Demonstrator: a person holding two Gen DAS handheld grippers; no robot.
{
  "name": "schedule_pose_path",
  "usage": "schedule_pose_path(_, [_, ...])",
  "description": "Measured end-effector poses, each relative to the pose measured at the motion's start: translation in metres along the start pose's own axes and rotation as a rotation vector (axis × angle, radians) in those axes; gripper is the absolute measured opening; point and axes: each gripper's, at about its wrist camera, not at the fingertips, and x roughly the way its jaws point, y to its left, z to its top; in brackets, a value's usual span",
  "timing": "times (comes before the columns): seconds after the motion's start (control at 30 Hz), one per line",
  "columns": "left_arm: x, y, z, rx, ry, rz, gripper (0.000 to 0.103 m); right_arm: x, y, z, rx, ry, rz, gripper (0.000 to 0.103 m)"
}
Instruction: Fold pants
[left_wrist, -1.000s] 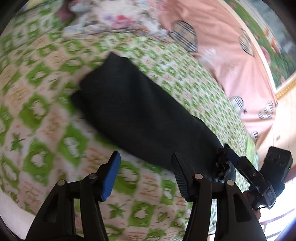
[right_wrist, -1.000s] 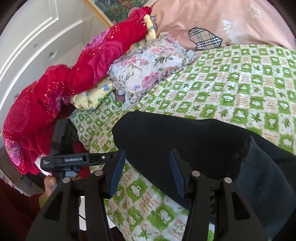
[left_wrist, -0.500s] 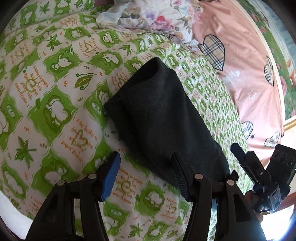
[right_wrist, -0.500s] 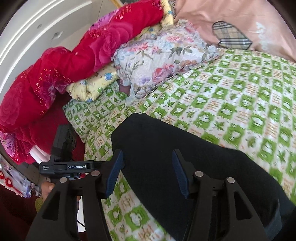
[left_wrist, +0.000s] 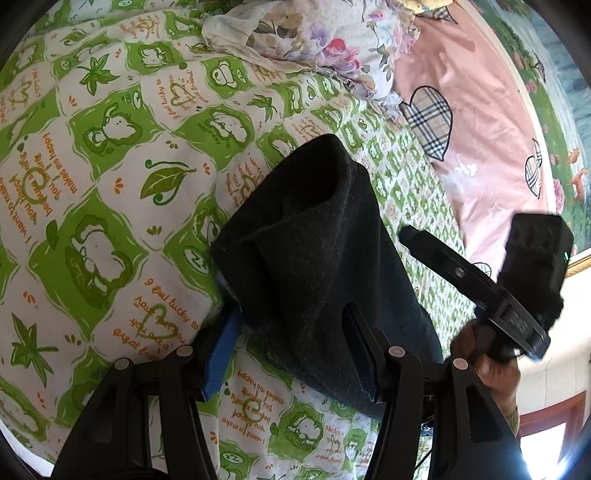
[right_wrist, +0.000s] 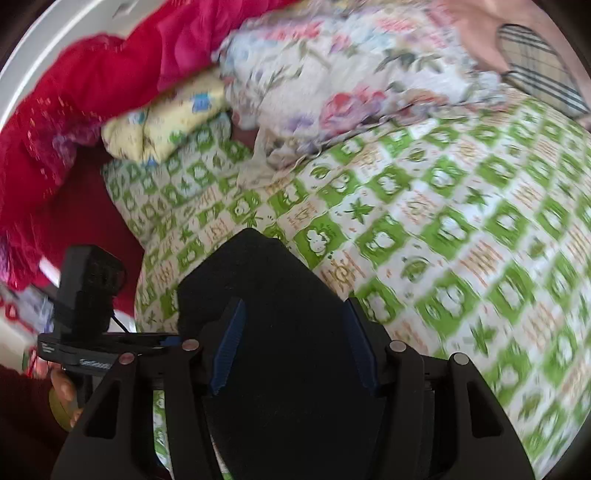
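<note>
We see black pants (left_wrist: 317, 266) on the bed (left_wrist: 110, 155), long axis running away from us; left tool (left_wrist: 291, 350) and right tool (right_wrist: 295, 347) both apart, straddling pants.

Black pants (right_wrist: 280, 295) are seen on the green-patterned bed (right_wrist: 461, 229), lying between the parted jaws of the right gripper (right_wrist: 295, 347).

"makes me happy", "zz" on bedsheet (left_wrist: 110, 206)
</note>
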Motion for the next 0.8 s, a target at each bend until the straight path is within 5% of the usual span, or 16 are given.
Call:
schedule_pose_path(0.37, [-0.001, 0.002, -0.005, 0.004, -0.029, 0.029, 0.040, 0.055, 0.007, 0.025, -0.166, 0.173, 0.026, 0.053])
schedule_pose_path(0.57, [-0.002, -0.002, -0.007, 0.024, -0.042, 0.070, 0.024, 0.050, 0.012, 0.017, -0.177, 0.145, 0.026, 0.025])
schedule_pose_path(0.8, [-0.025, -0.039, -0.013, 0.102, -0.093, 0.063, 0.015, 0.002, 0.020, 0.011, -0.161, 0.026, 0.029, 0.021])
